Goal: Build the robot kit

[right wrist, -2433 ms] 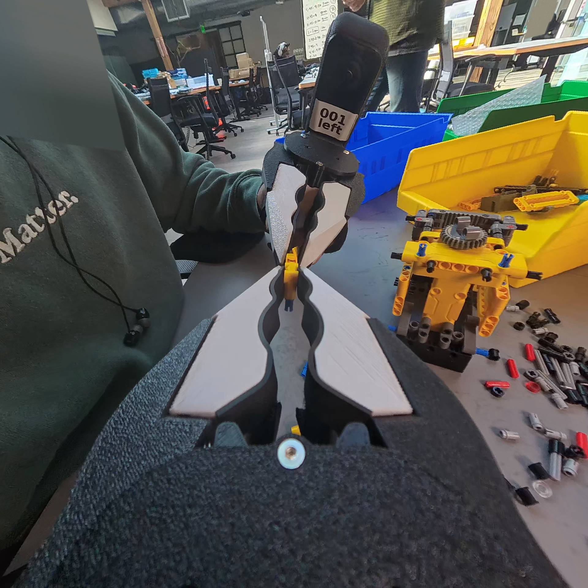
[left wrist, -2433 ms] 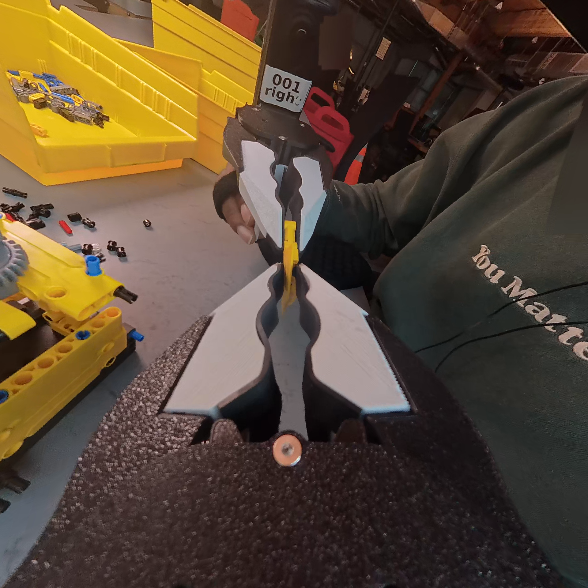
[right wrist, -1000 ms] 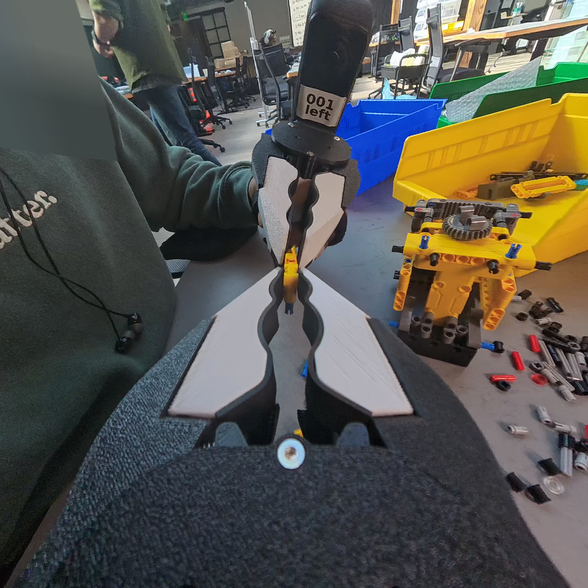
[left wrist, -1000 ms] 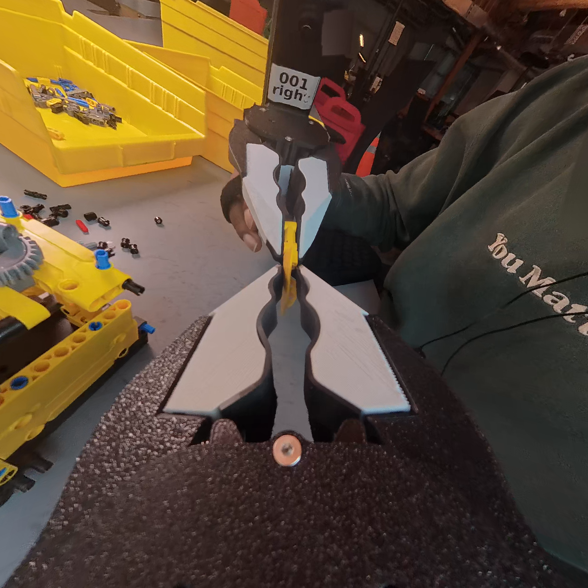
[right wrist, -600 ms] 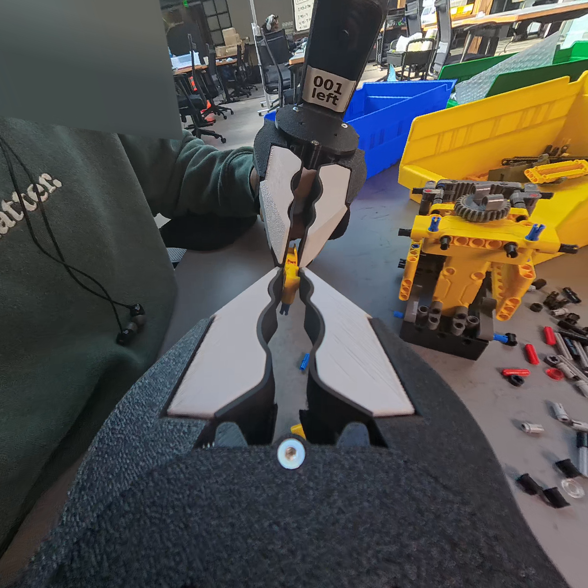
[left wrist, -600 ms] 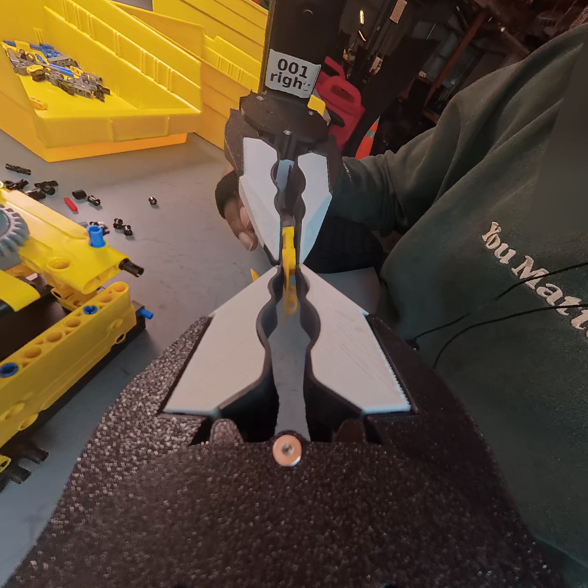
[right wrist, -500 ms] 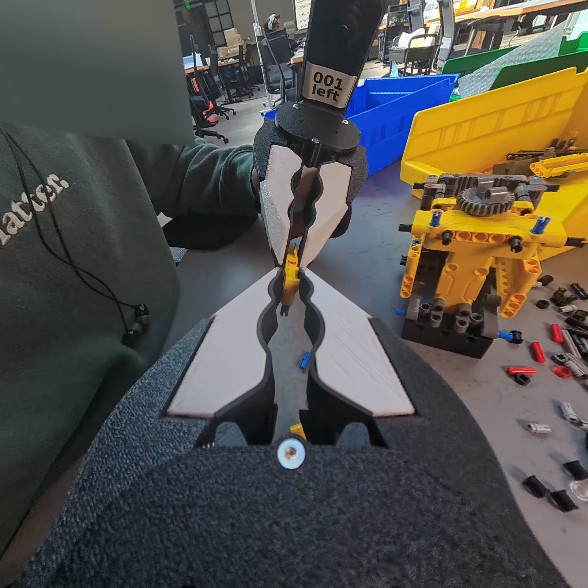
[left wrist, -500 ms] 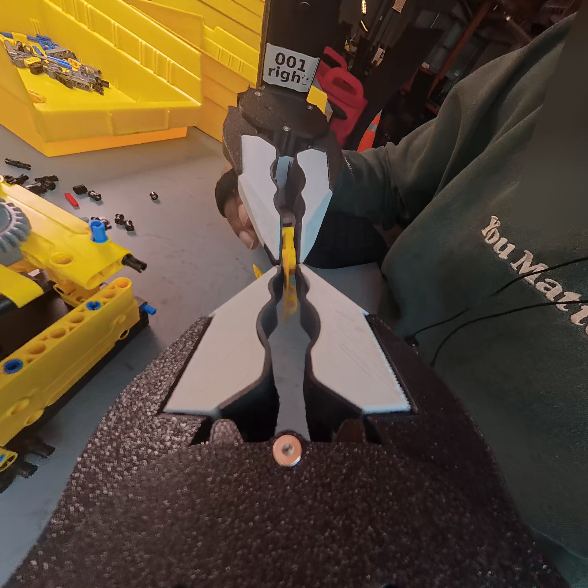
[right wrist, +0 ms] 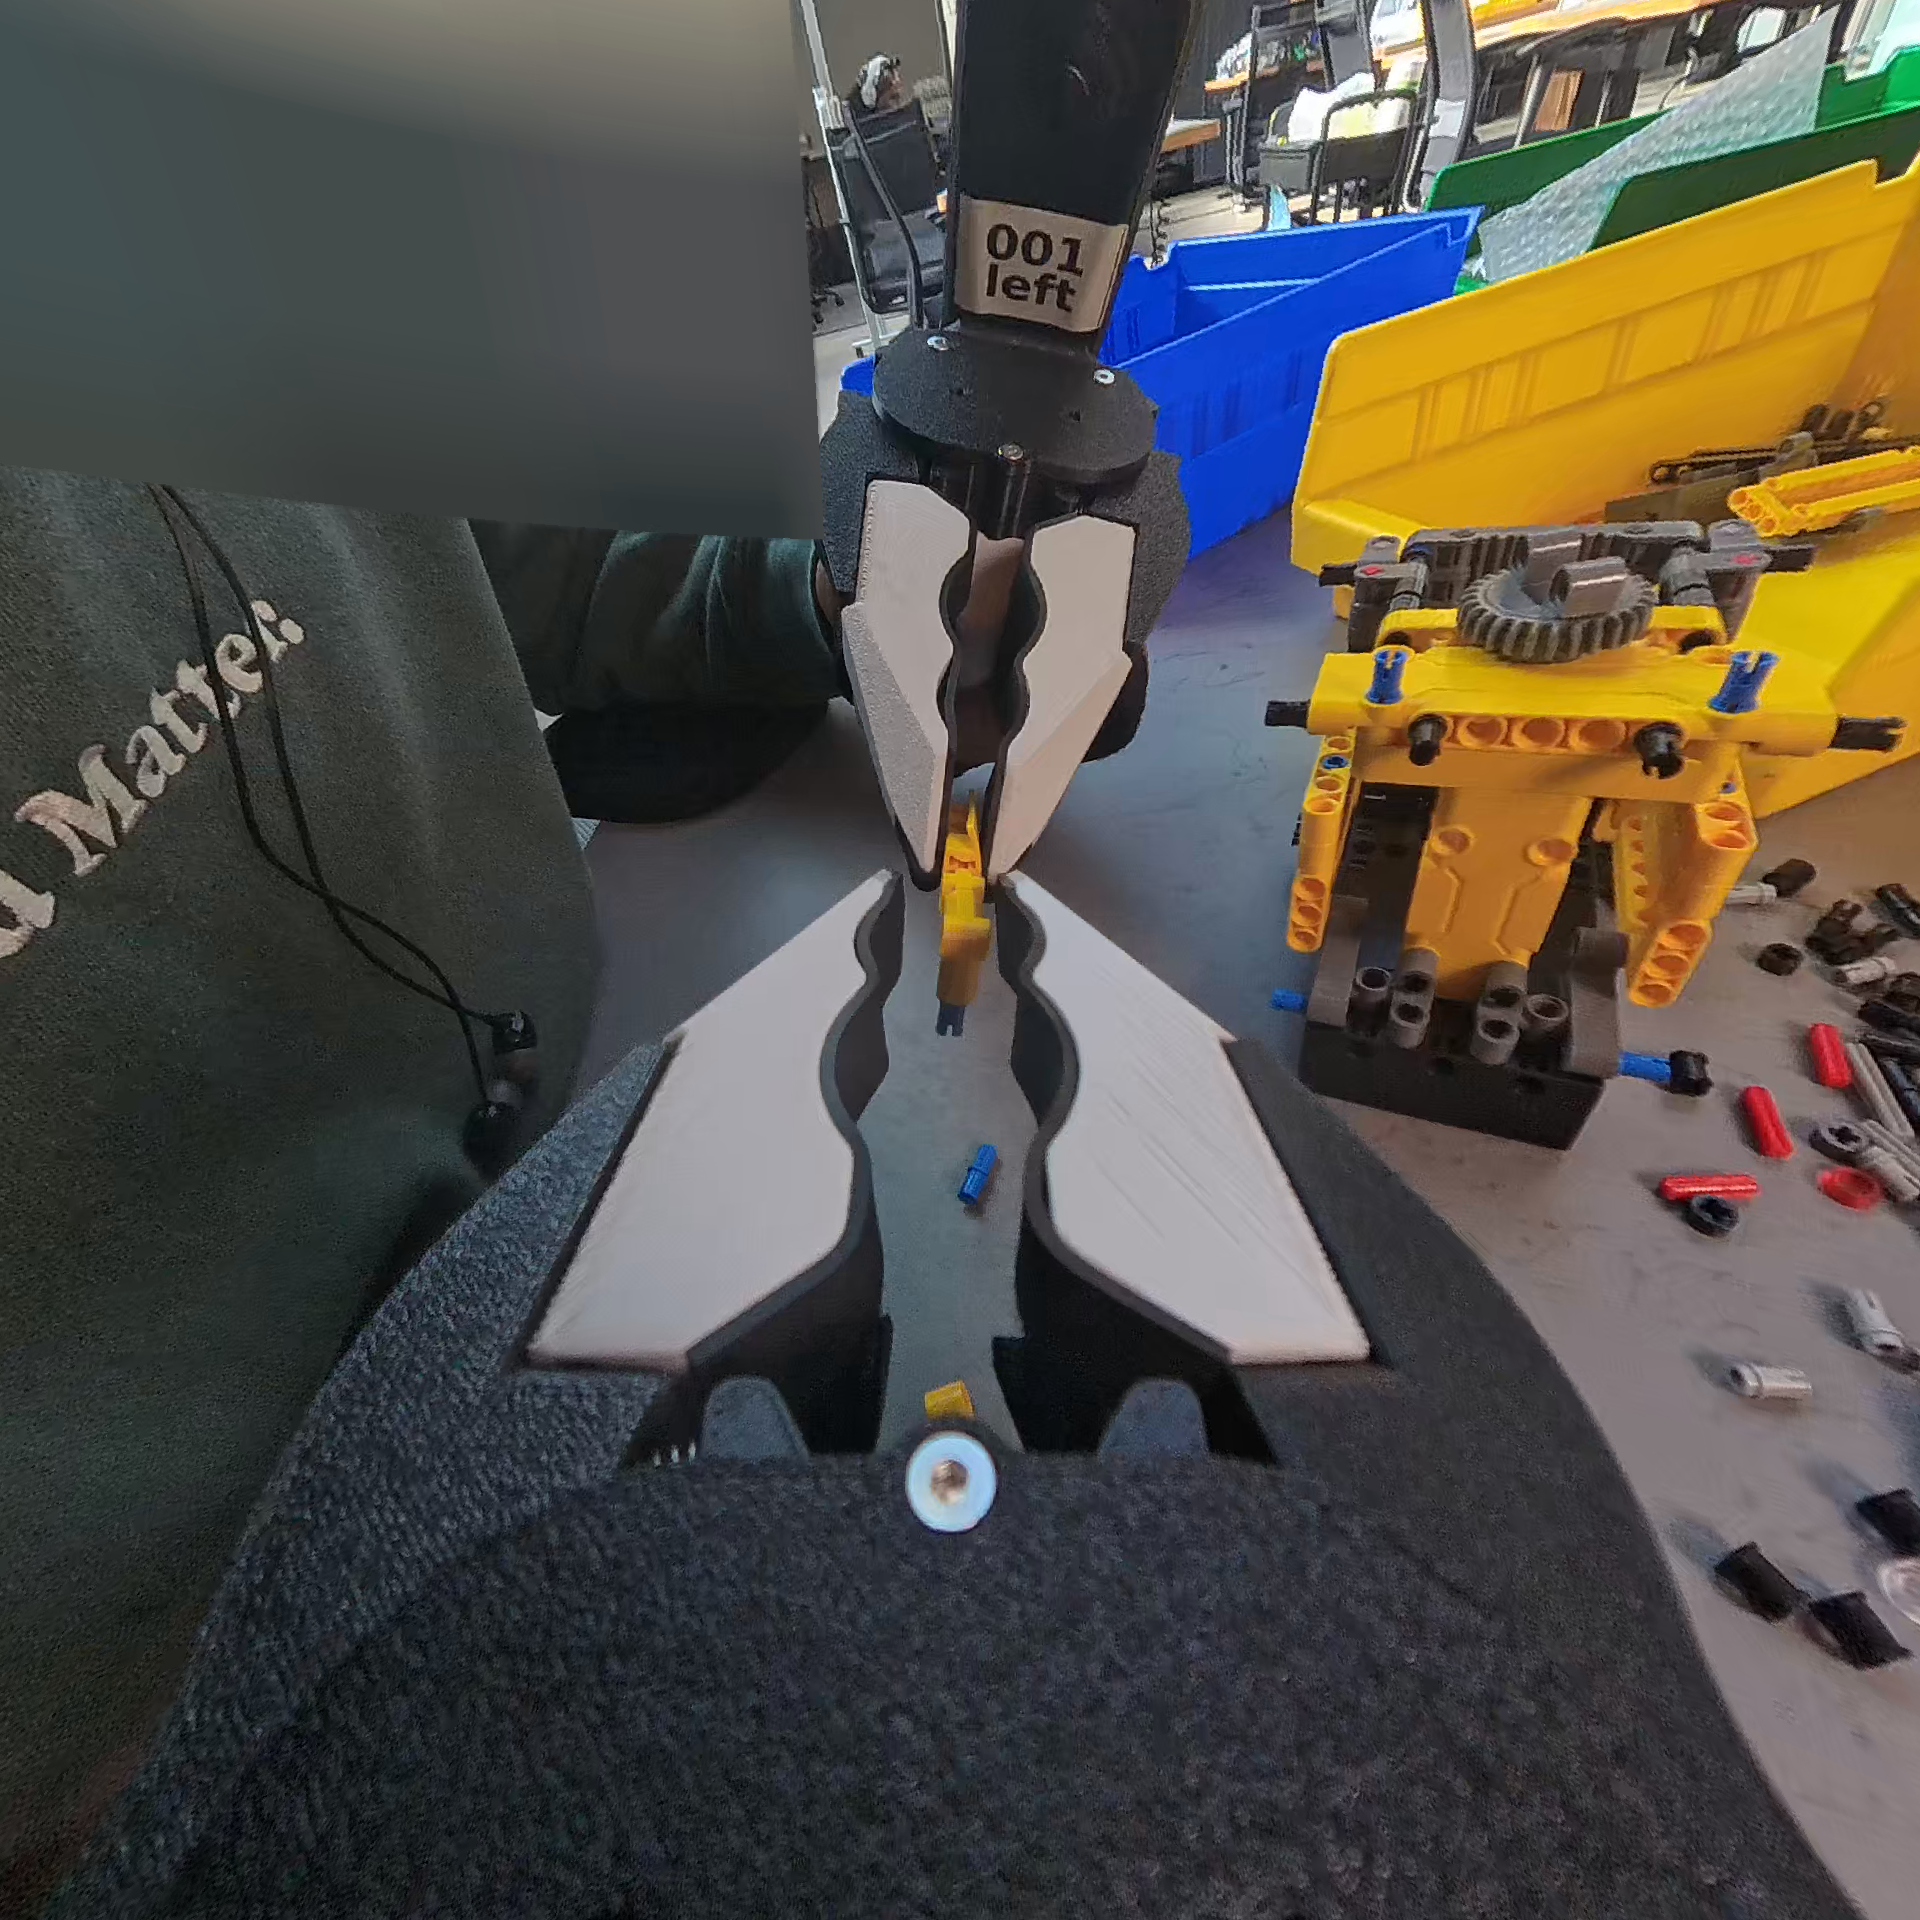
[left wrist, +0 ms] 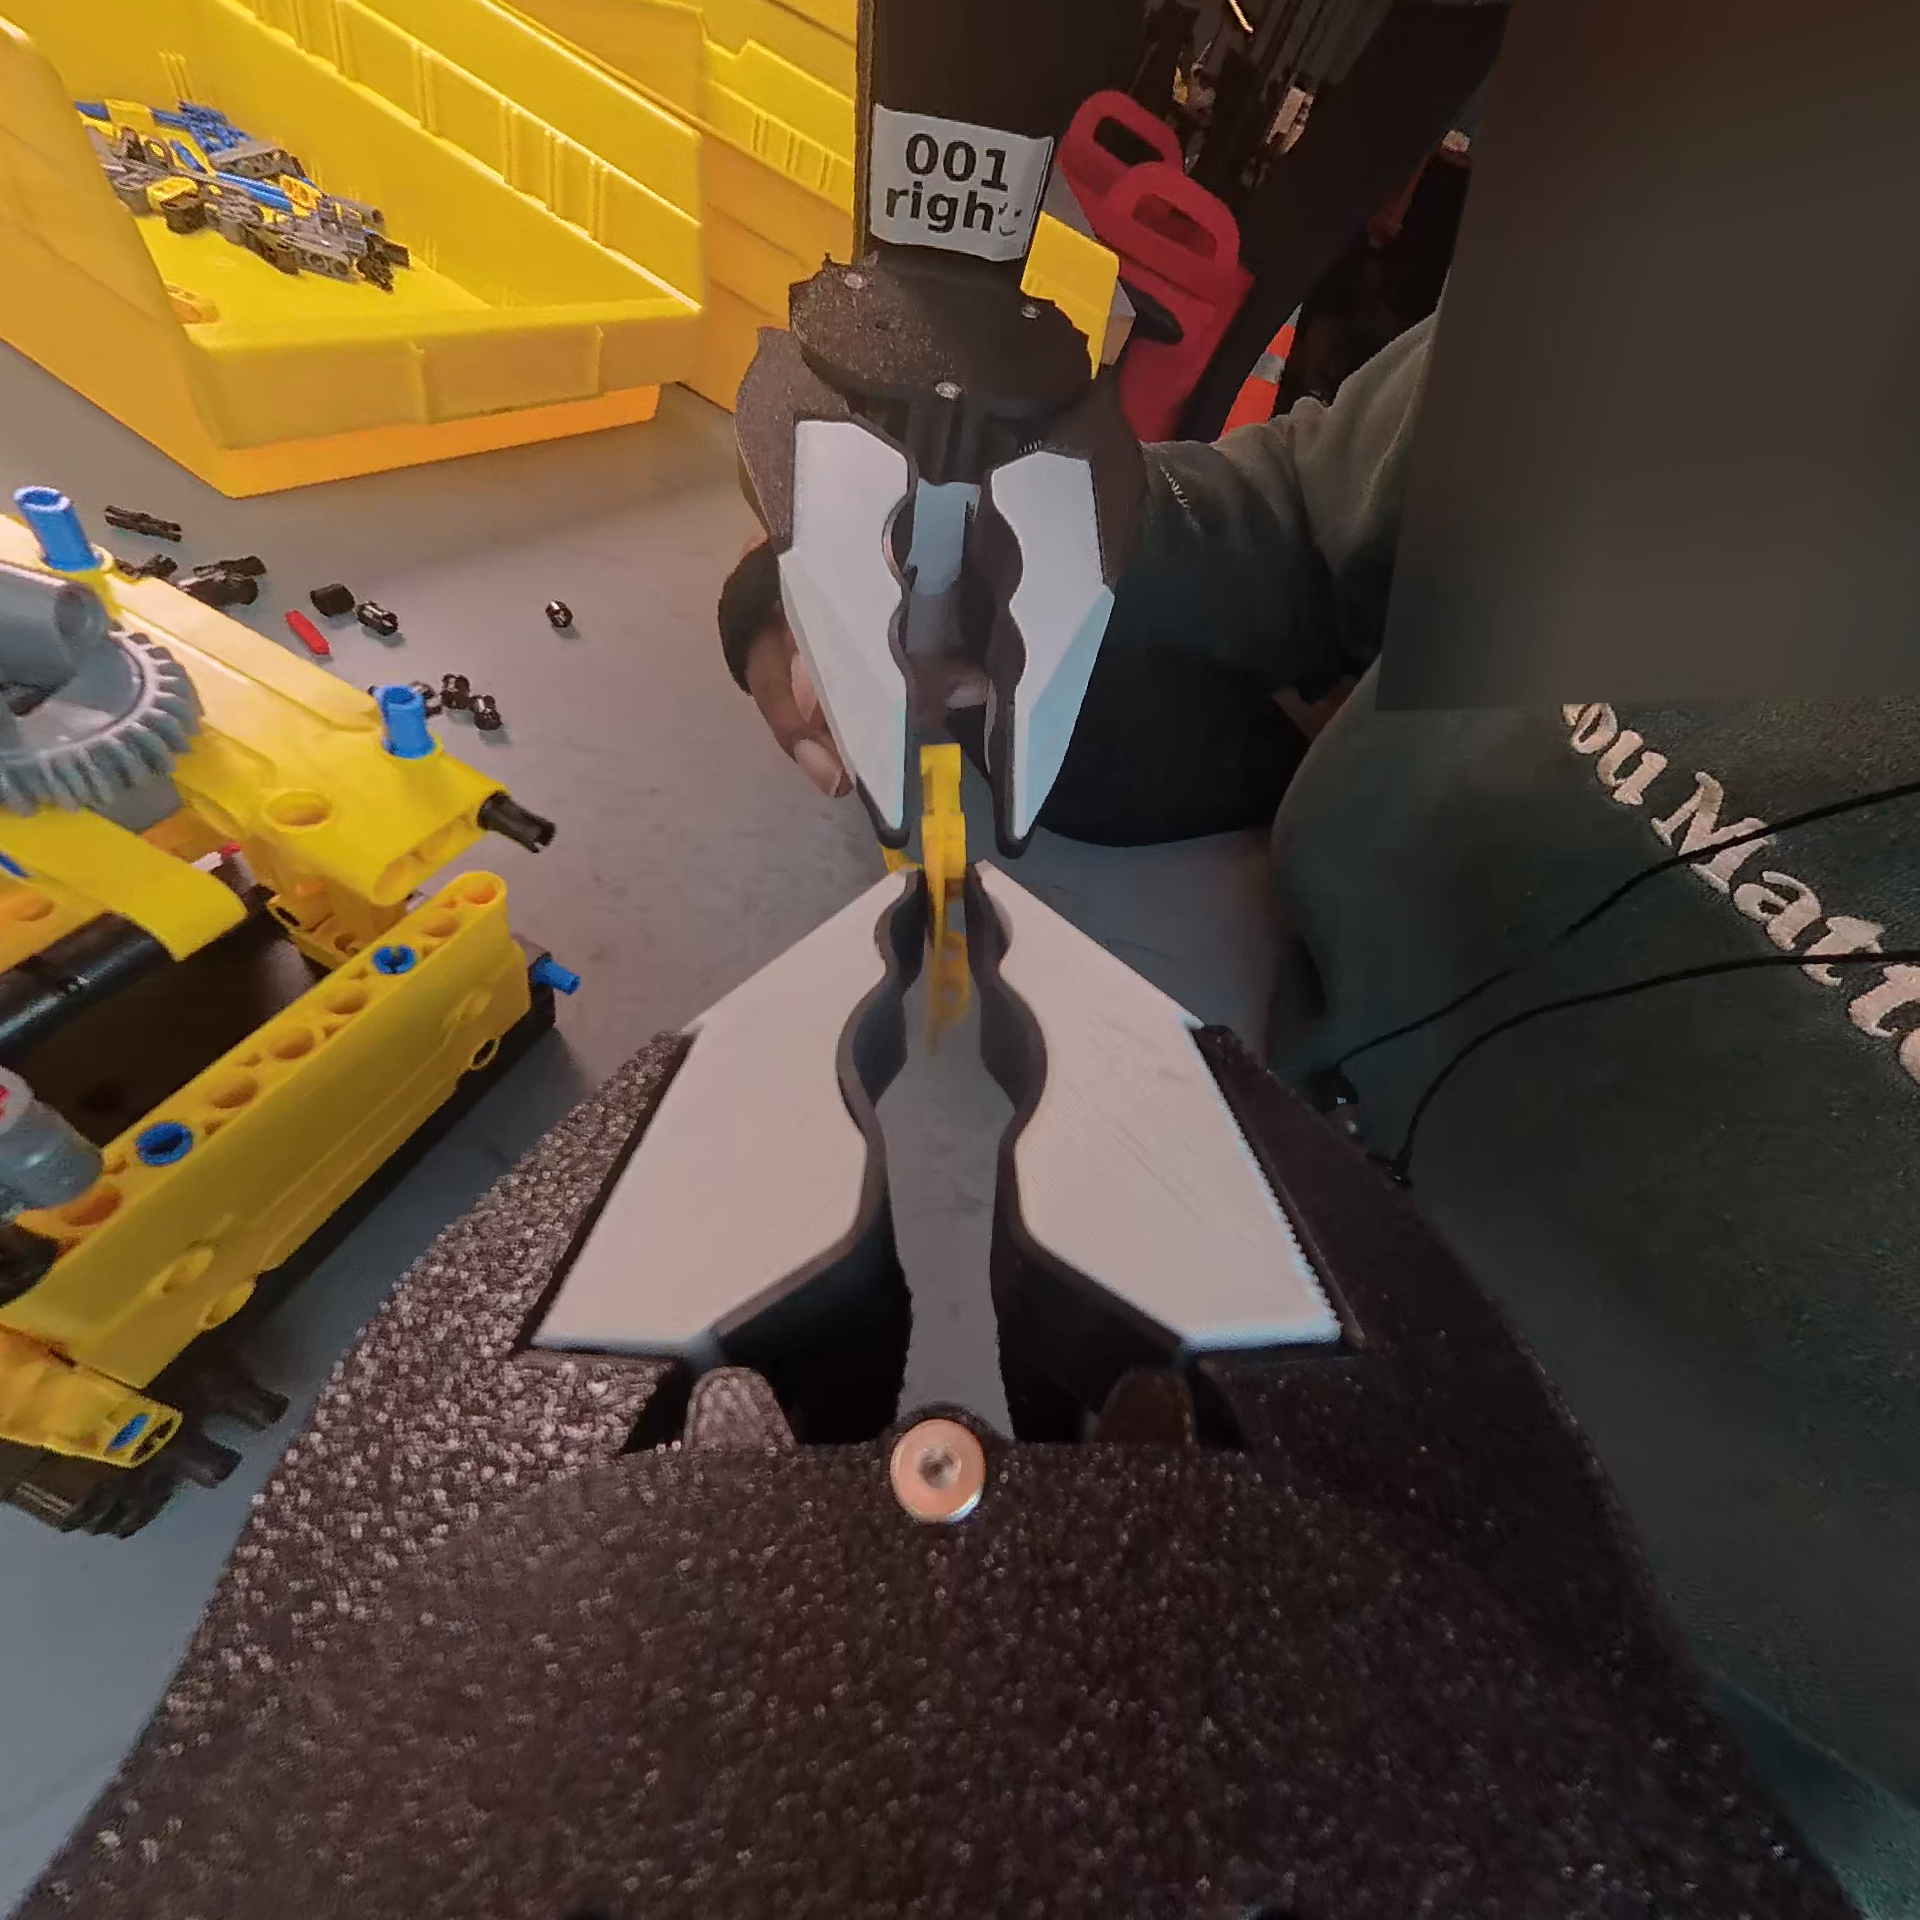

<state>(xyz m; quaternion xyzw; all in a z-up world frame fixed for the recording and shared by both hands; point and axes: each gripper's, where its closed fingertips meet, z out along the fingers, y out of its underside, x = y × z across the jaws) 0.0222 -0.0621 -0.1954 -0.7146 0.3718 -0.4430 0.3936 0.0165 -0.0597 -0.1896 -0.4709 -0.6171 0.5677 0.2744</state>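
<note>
Pinched at its far end by the left gripper (left wrist: pixel 943 888), a small yellow plastic beam (right wrist: pixel 961 914) with a blue pin is held above the grey tabletop (left wrist: pixel 644 790). The right gripper (right wrist: pixel 945 883) is parted slightly around it; contact cannot be told. A yellow brick model (right wrist: pixel 1538 821) stands nearby.

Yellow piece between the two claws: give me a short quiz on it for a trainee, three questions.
1. True or false: the left claw is shut on the yellow piece.
2. Which claw stands open around the piece without gripping it? A: left. B: right.
3. Fill in: the loose pin lying on the table under the right claw is ___ in colour.

Key: 1 true; 2 B; 3 blue.
</note>
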